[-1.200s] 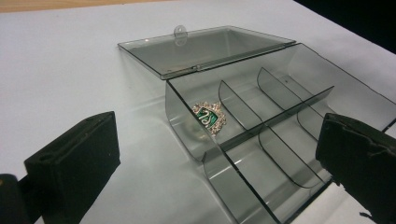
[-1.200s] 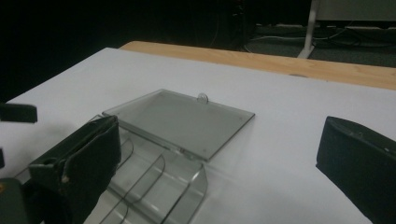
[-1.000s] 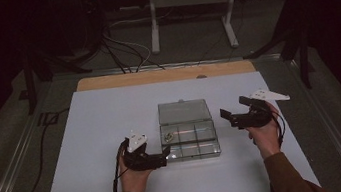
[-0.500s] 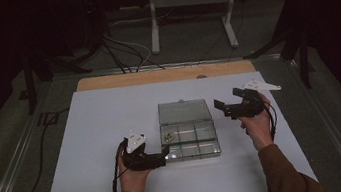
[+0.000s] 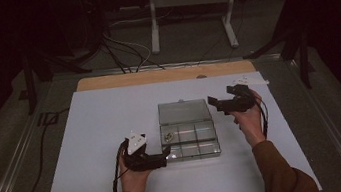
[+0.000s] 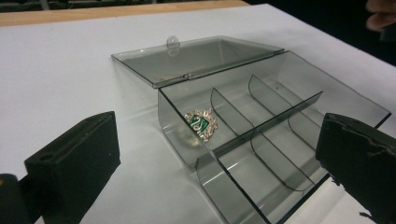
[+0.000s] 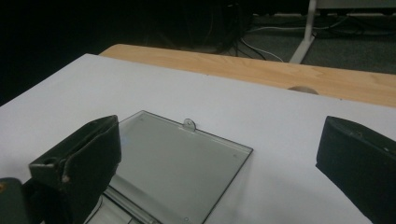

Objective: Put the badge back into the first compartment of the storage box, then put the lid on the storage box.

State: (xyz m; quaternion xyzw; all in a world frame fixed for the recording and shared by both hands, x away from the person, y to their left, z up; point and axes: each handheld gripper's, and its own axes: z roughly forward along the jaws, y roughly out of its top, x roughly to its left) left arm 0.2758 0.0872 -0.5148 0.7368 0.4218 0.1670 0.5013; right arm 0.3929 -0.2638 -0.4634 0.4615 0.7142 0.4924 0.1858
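Left hand-held gripper (image 5: 165,153) spread wide at the near-left corner of the clear box (image 5: 189,136), gripping nothing.
Box mid-surface, lid (image 5: 183,111) flipped back flat; silver-green brooch (image 6: 201,123) in far-left compartment, other compartments bare. Right hand-held gripper (image 5: 223,100) also spread, empty, raised just right of the lid's far-right corner. White surface (image 5: 88,138) underneath, wooden strip (image 5: 165,75) along far edge.
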